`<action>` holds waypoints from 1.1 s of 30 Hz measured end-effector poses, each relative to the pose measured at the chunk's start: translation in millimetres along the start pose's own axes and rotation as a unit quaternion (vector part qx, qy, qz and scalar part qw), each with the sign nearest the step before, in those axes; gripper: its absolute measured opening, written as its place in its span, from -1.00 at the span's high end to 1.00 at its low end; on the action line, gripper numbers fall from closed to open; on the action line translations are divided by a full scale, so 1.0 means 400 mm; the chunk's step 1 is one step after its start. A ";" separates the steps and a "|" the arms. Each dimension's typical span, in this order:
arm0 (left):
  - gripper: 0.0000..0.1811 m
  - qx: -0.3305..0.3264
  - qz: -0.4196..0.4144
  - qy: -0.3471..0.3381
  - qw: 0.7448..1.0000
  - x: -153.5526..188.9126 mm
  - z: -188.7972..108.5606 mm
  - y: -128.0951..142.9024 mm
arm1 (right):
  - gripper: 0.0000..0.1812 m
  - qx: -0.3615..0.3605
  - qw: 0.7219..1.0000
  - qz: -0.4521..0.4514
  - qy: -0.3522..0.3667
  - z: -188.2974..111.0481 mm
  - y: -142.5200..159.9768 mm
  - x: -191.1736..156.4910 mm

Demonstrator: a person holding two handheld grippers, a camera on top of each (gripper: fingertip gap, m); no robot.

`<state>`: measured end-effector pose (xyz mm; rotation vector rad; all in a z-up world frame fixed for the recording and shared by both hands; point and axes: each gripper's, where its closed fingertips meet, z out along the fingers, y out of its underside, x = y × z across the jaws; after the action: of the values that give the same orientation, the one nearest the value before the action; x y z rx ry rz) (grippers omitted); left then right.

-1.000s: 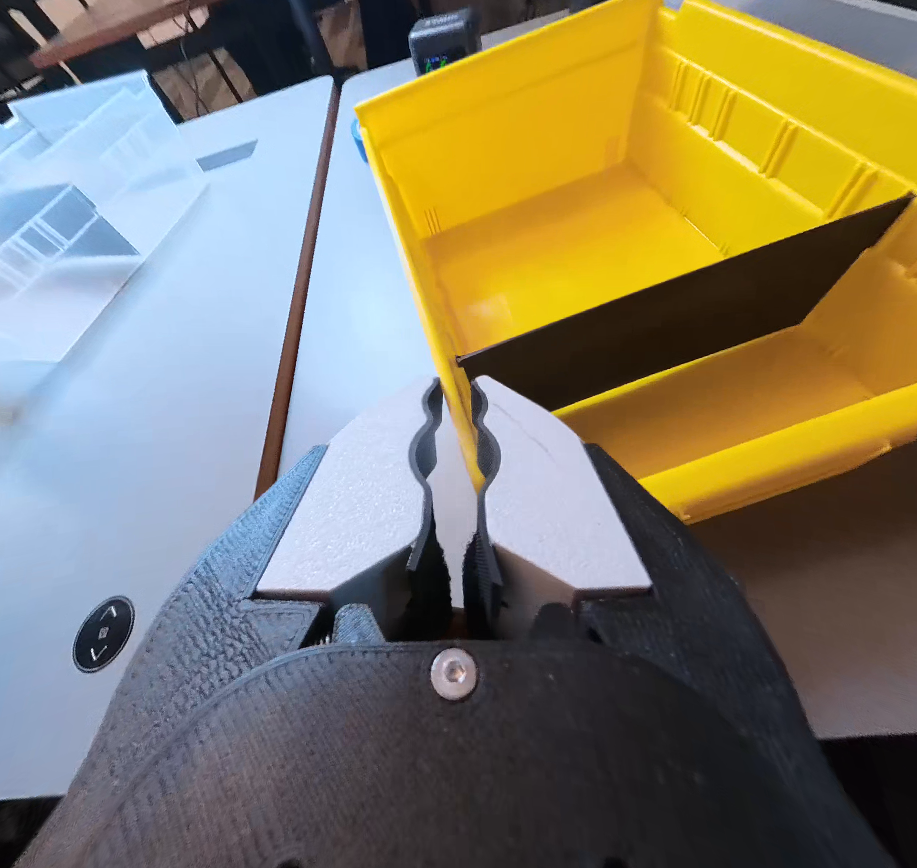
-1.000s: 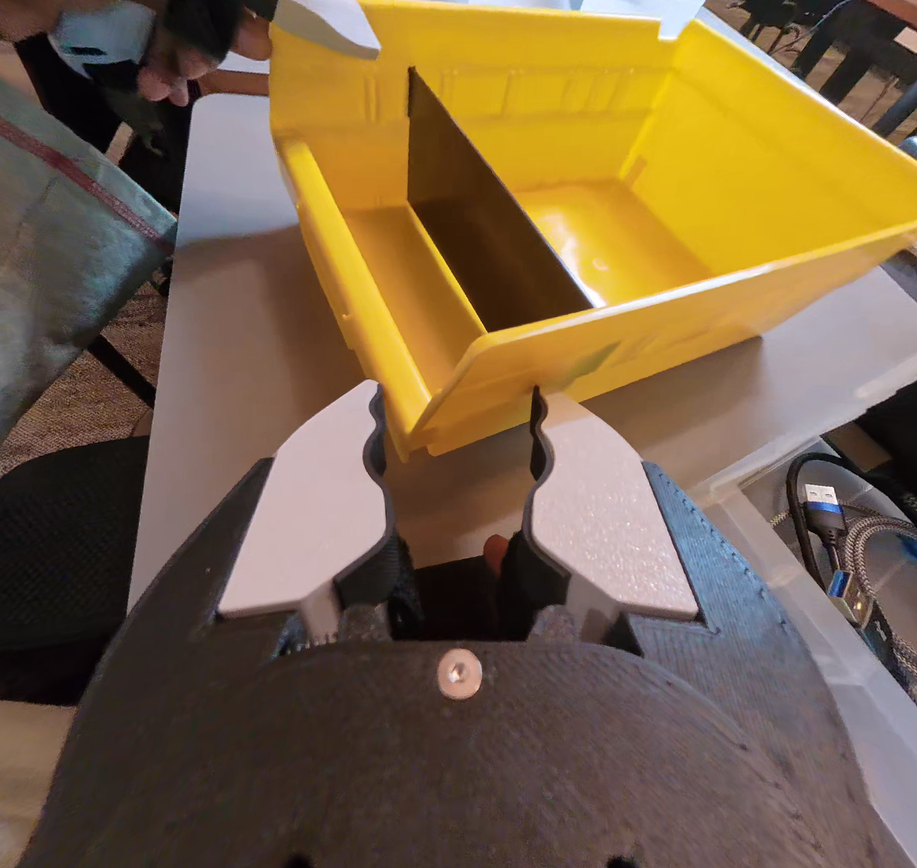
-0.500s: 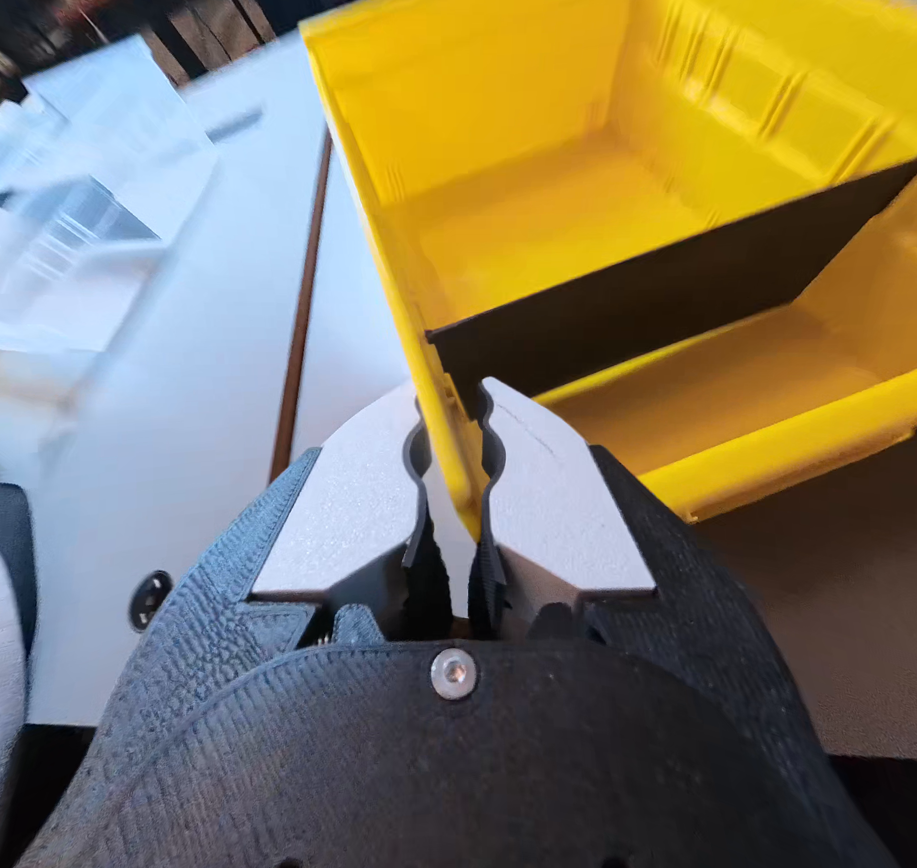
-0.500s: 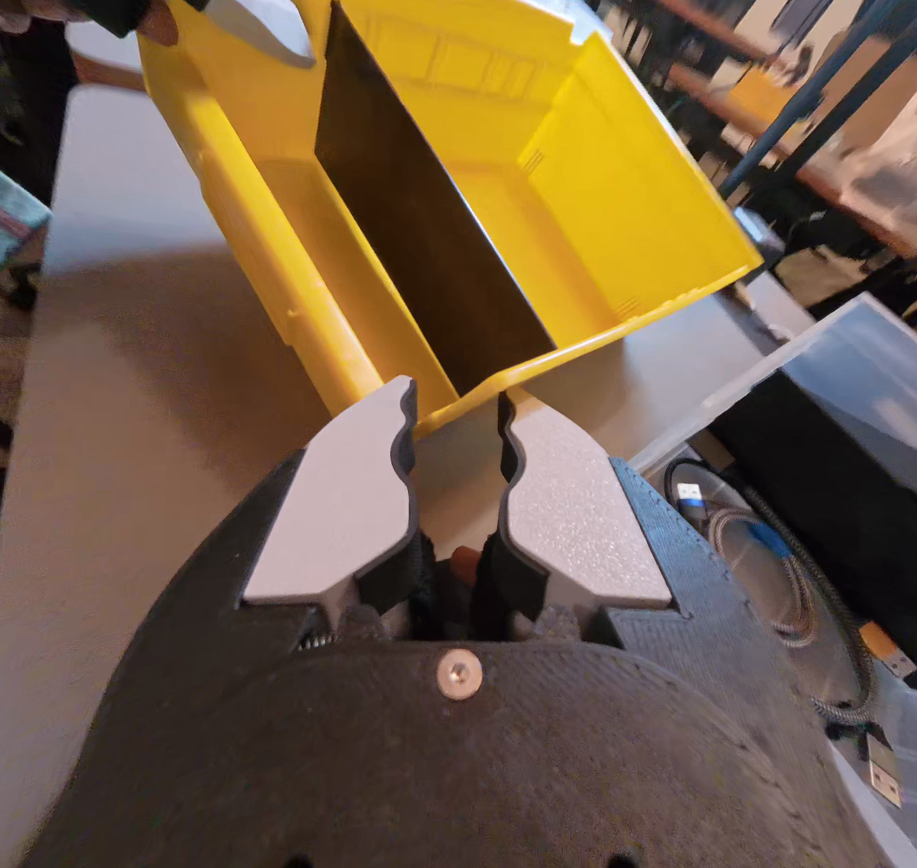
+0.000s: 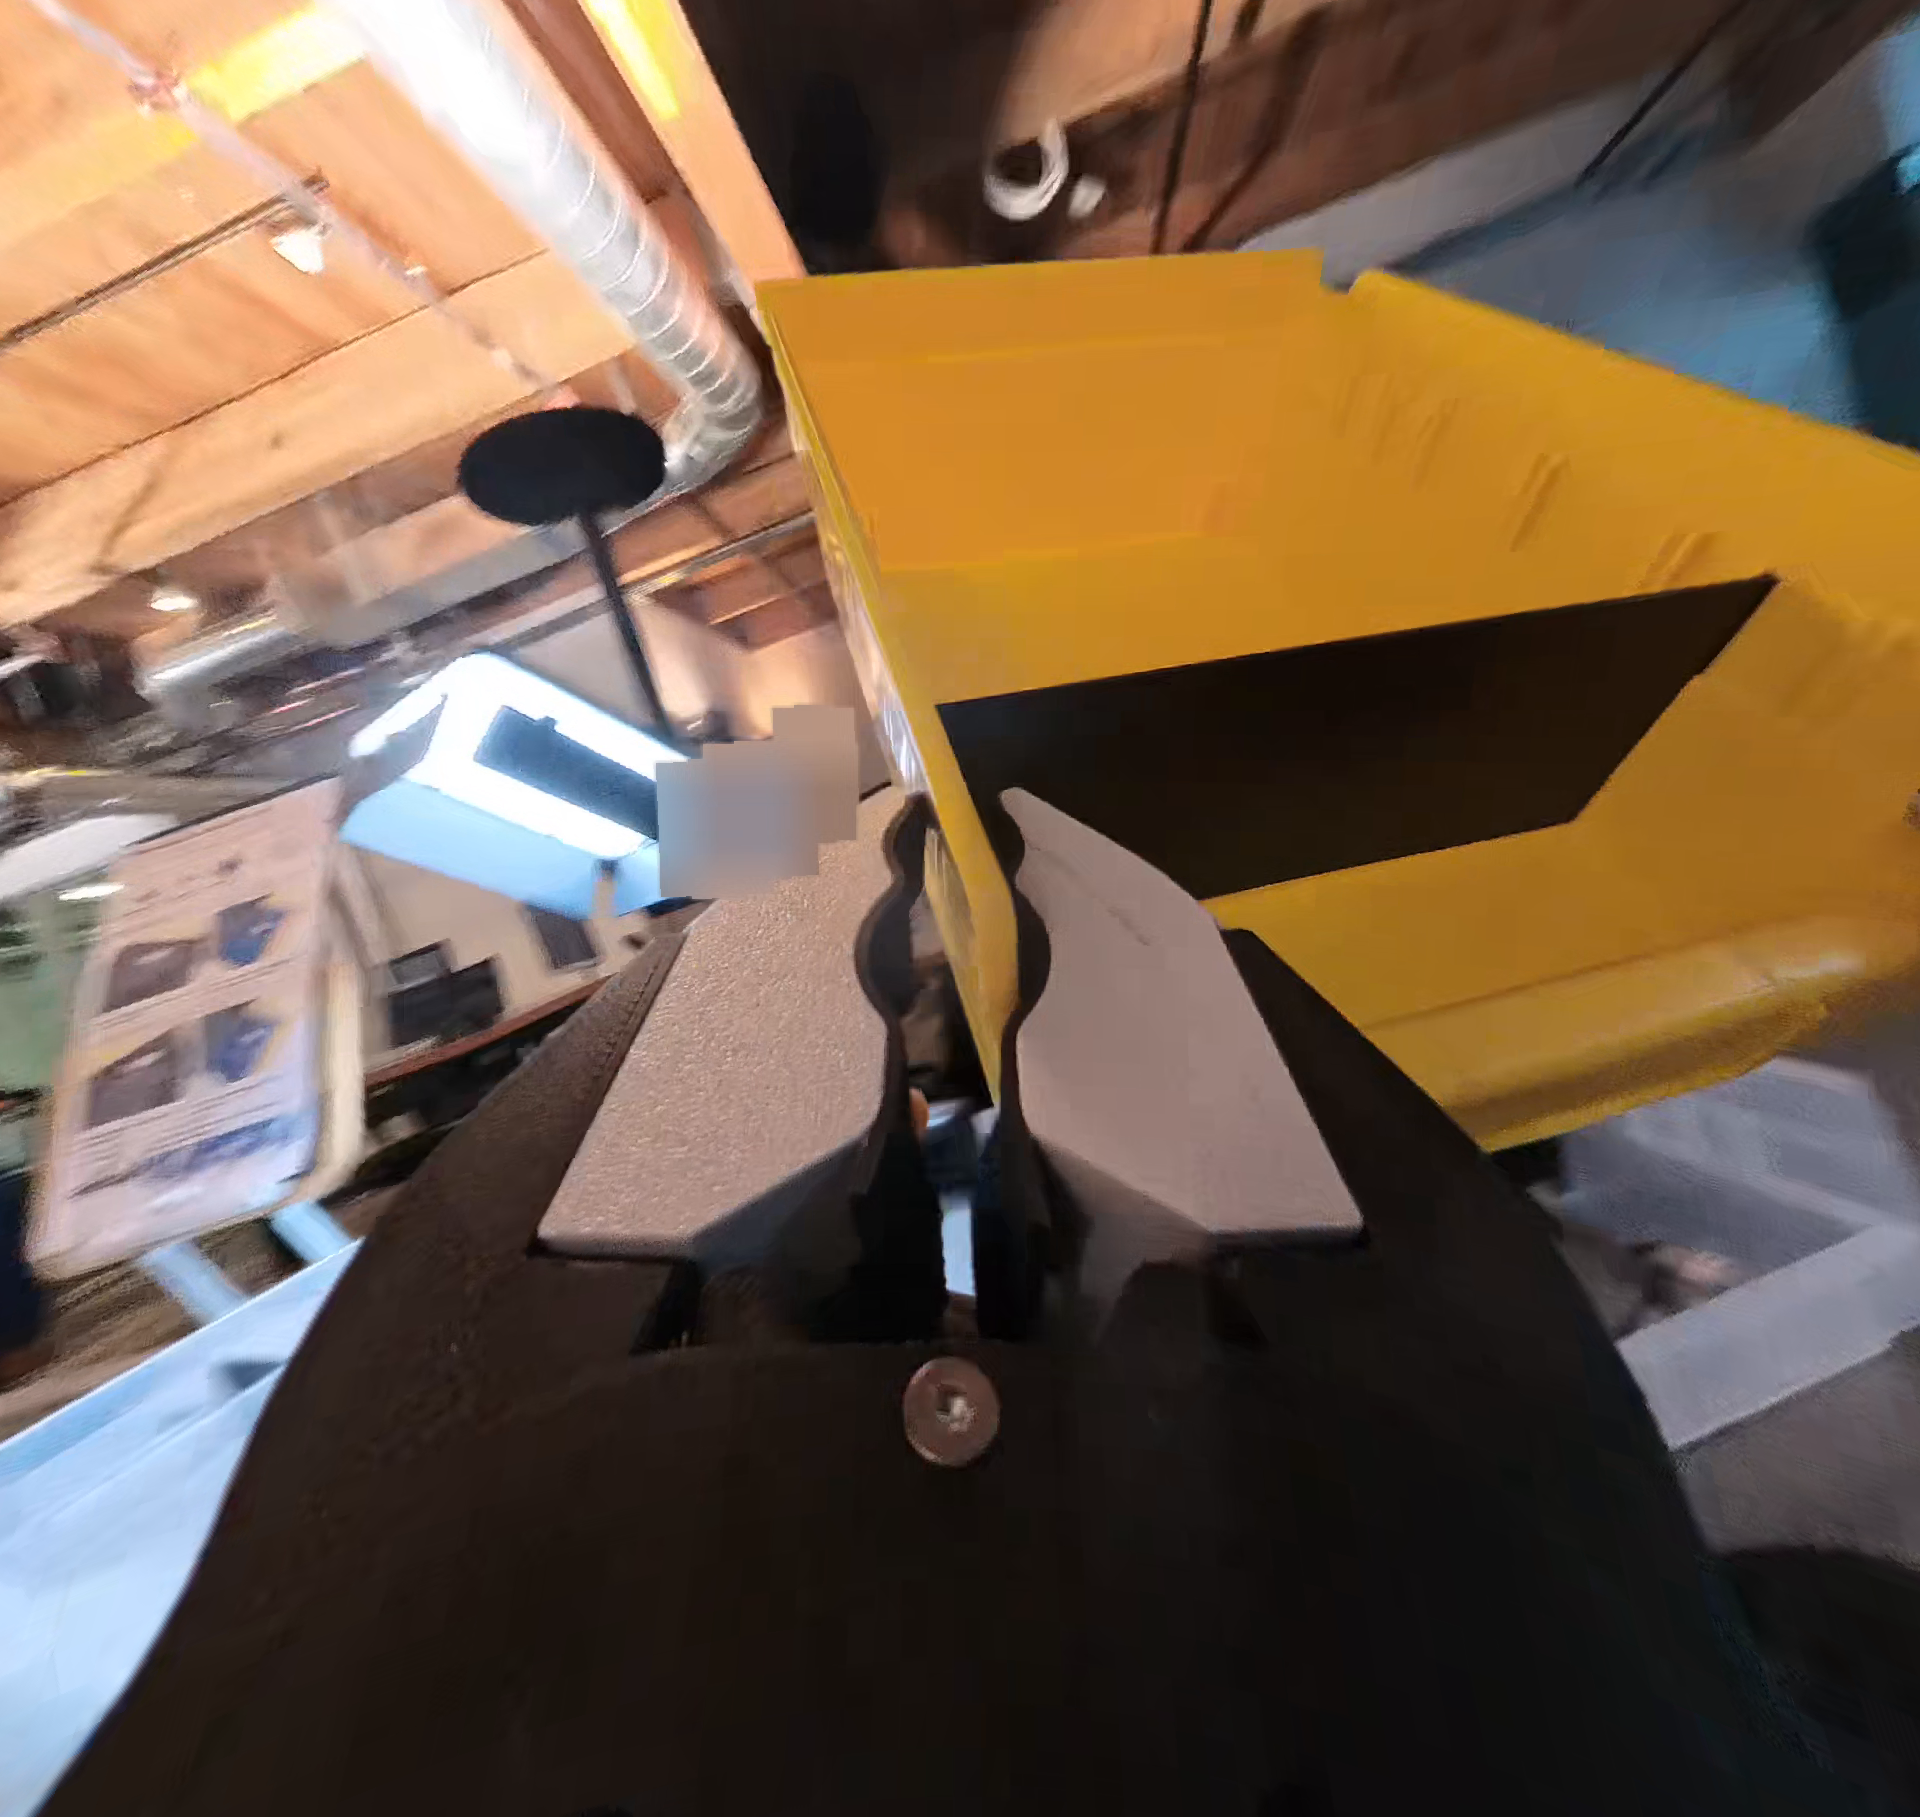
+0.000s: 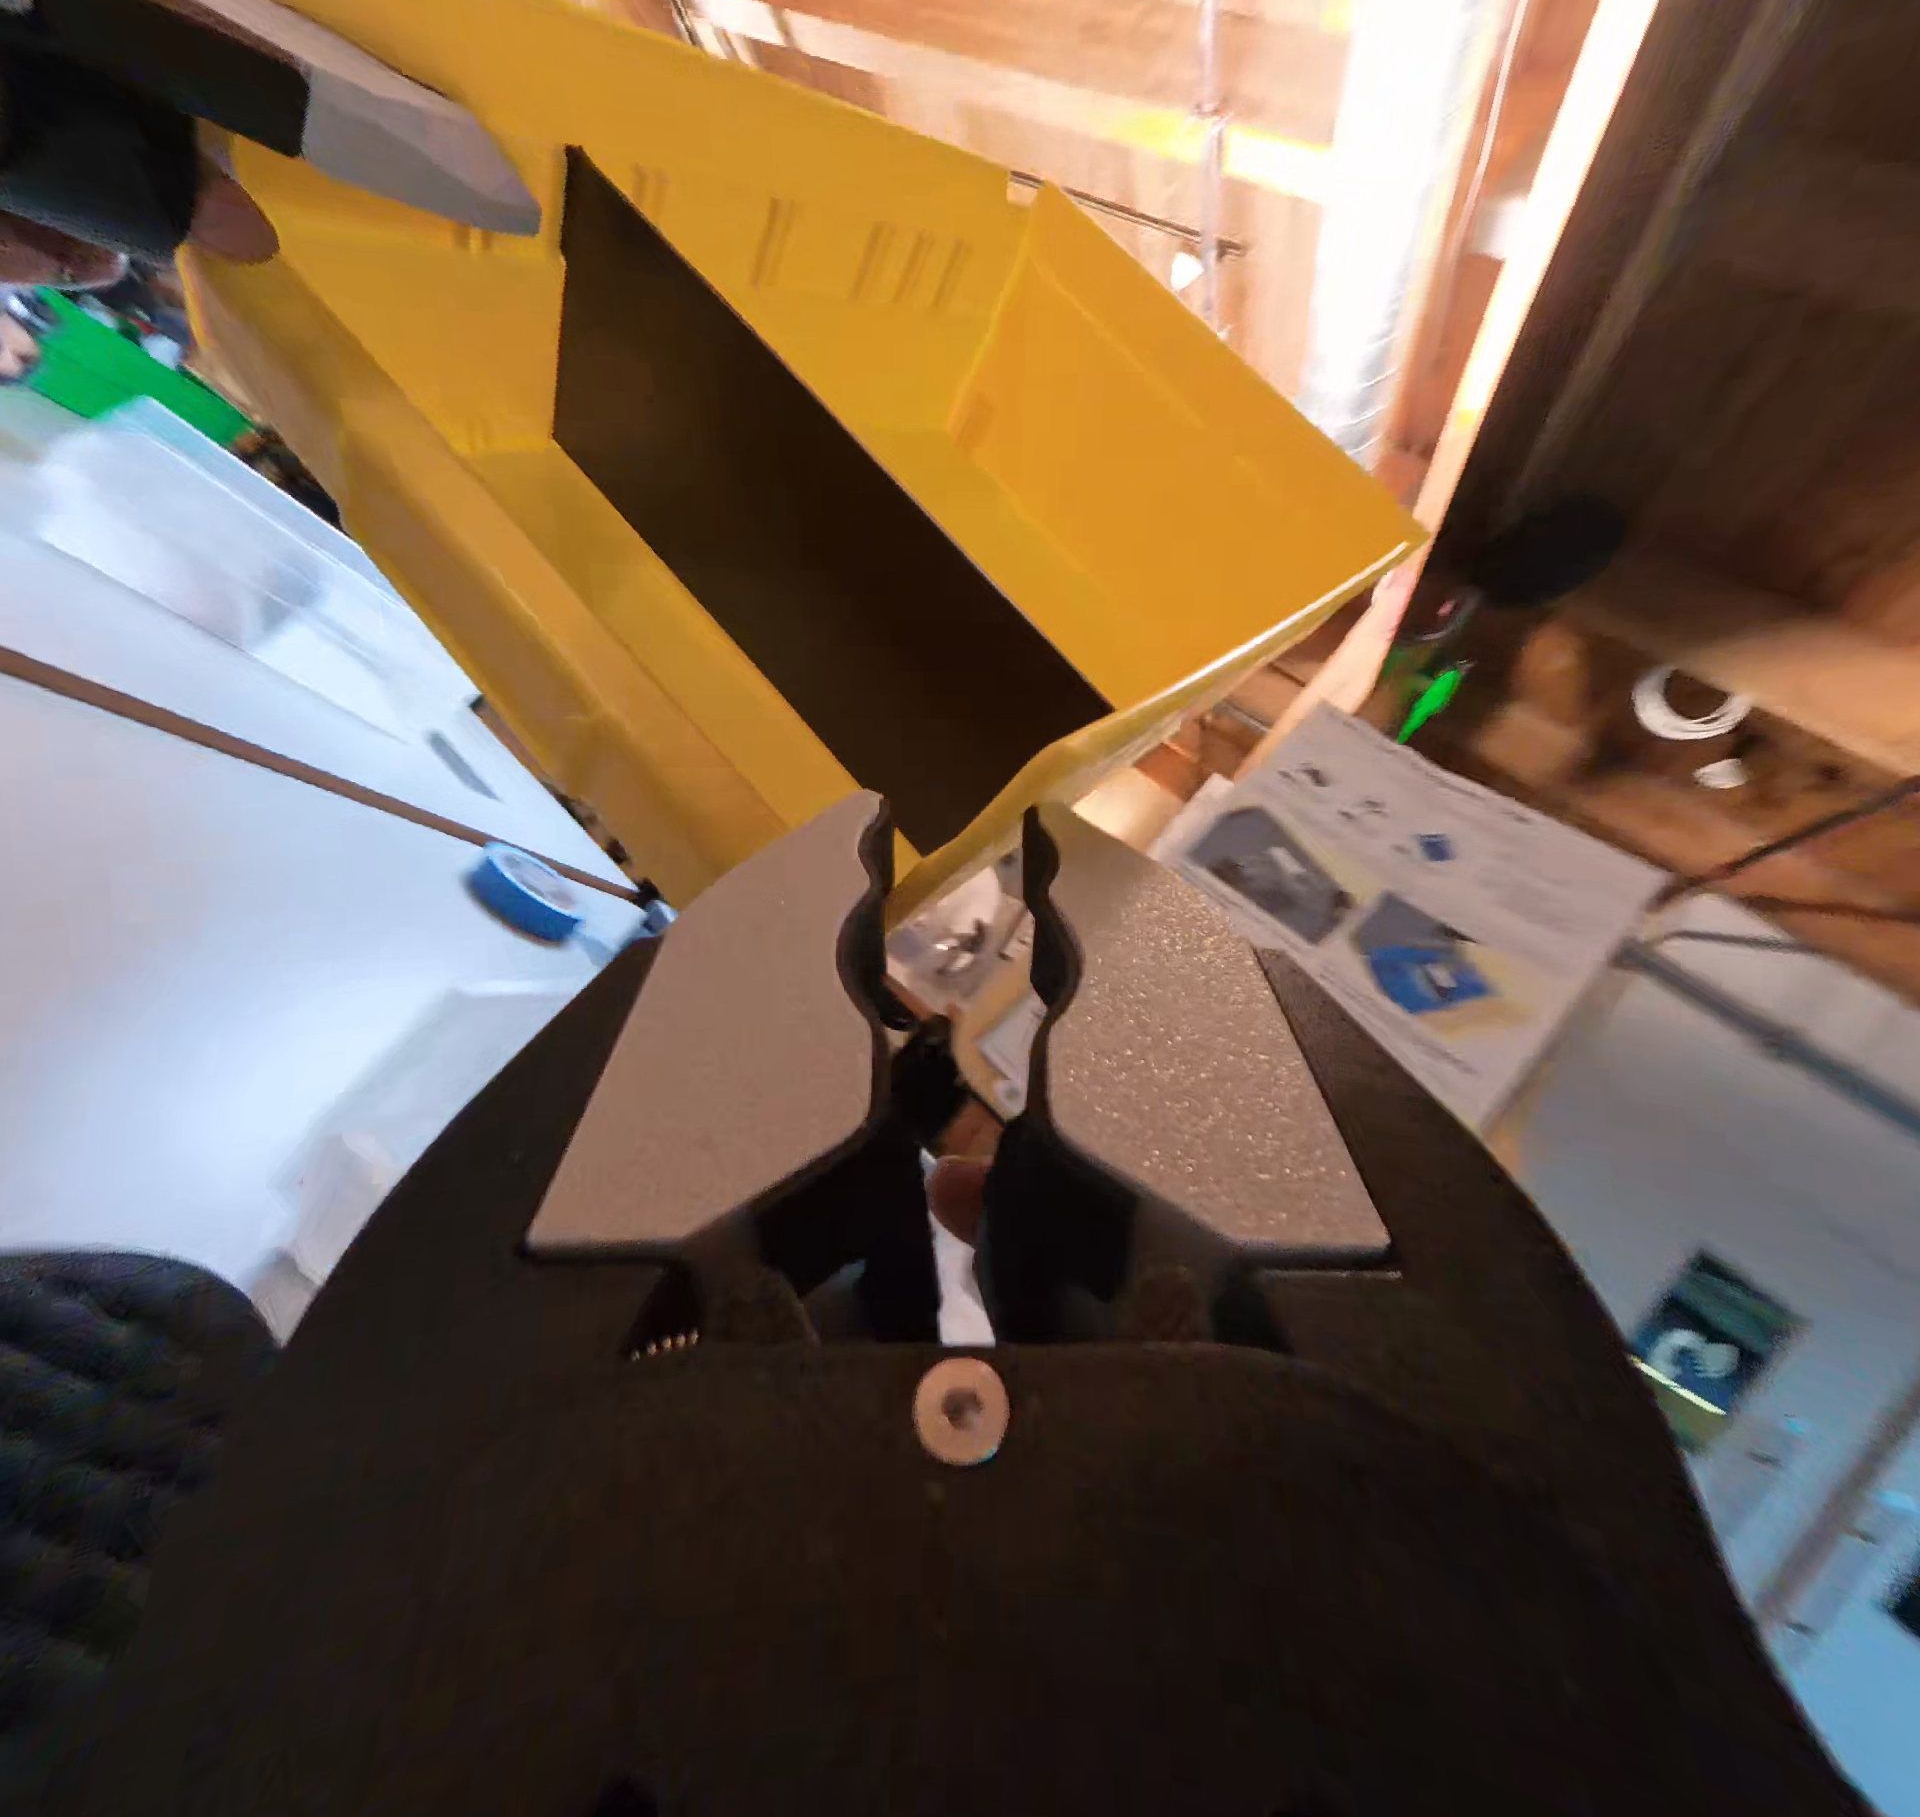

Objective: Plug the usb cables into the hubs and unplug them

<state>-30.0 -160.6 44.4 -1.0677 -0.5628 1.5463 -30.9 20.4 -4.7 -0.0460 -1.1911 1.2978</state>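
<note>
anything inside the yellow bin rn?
Only the black divider shows inside the yellow bin, splitting it in two. The visible yellow floor and walls look bare. The divider hides part of the far compartment's floor, and both grippers' fingers cover rim corners.

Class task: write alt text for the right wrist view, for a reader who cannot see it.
The right claw grips the rim of an empty yellow bin with a black divider, held tilted in the air against wooden ceiling beams. The left claw clamps the bin's far corner; a white table with blue tape lies behind.
</note>
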 end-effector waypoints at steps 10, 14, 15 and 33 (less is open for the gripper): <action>0.88 -0.013 -0.125 0.211 0.969 0.515 0.213 -0.002 | 0.76 -0.167 0.978 -0.049 0.114 -0.326 0.173 0.314; 0.88 -0.055 -0.128 0.254 0.957 0.708 0.254 0.037 | 0.77 -0.229 0.961 -0.026 0.151 -0.430 0.291 0.397; 0.88 -0.064 -0.122 0.258 0.956 0.745 0.264 0.052 | 0.77 -0.246 0.957 -0.019 0.153 -0.451 0.325 0.405; 0.65 -0.222 -0.108 0.428 0.869 1.099 0.186 0.337 | 0.81 -0.507 0.849 0.035 0.144 -0.681 0.676 0.403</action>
<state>-150.6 233.0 -173.8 -1.8218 -0.3864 0.6212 -64.1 390.3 -192.6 -1.0252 -1.4892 0.5539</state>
